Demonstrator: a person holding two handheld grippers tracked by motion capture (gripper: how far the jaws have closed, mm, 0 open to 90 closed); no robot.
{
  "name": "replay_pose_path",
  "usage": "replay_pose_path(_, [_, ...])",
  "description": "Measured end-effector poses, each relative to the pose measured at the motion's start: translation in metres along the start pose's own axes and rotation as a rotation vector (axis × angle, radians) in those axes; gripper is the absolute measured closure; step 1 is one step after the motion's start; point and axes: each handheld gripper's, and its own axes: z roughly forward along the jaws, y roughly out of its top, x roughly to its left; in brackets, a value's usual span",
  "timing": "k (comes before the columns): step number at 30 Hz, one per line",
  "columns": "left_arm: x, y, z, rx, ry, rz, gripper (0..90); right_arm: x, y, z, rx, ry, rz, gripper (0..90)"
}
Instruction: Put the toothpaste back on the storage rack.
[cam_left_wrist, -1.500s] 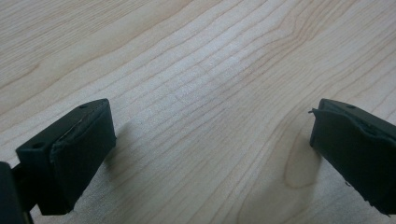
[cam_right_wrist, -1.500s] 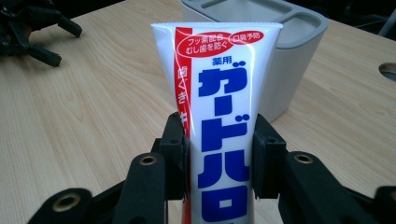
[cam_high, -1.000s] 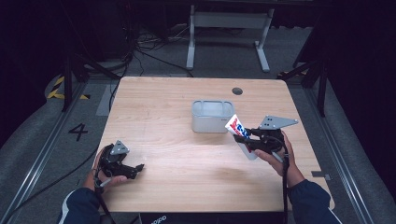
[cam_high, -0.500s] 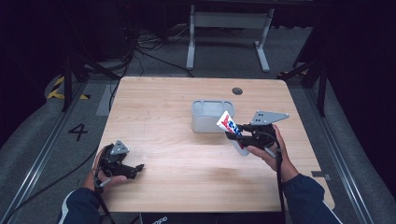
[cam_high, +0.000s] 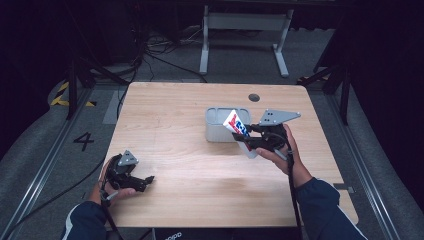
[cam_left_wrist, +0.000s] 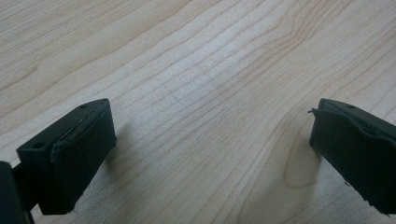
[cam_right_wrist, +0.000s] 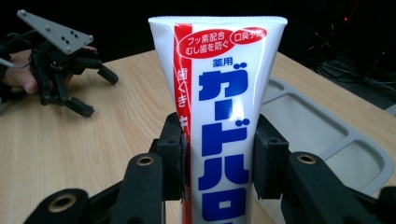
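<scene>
Toothpaste tube (cam_right_wrist: 219, 112) is white with a red stripe and big blue letters, and my right hand-held gripper (cam_right_wrist: 218, 158) squeezes it from both sides. The black pads (cam_right_wrist: 173, 154) press flat on the tube, one on each side, so the grip is tight. The wide sealed end of the tube points up and away from me in the right gripper view.

From the high view, I hold the tube (cam_high: 237, 126) up off the tabletop (cam_high: 170, 125), tilted, with its top end over the near right corner of the grey tray (cam_high: 216, 131). The tray sits near the middle of the tabletop, a bit toward the far side. It has shallow parts inside, which I can see in the right gripper view (cam_right_wrist: 322, 126). My right hand-held gripper (cam_high: 250, 138) is just beside the tray.

My left hand-held gripper (cam_high: 142, 182) rests low at the near left part of the tabletop, well apart from the tray and the tube. Its jaws stand wide open with nothing between them, just bare wood (cam_left_wrist: 210, 93) under them. I can also see it far off in the right gripper view (cam_right_wrist: 91, 91).
</scene>
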Motion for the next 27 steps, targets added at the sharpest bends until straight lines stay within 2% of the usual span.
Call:
replay_pose_path(11, [0.0, 0.0, 0.0, 0.0, -0.002, 0.001, 1.2, -0.003, 0.014, 0.01, -0.008, 0.005, -0.019, 62.5])
replay_pose_path(27, [0.0, 0.0, 0.0, 0.0, -0.002, 0.002, 1.2, -0.008, 0.036, 0.016, -0.06, -0.009, -0.036, 62.6])
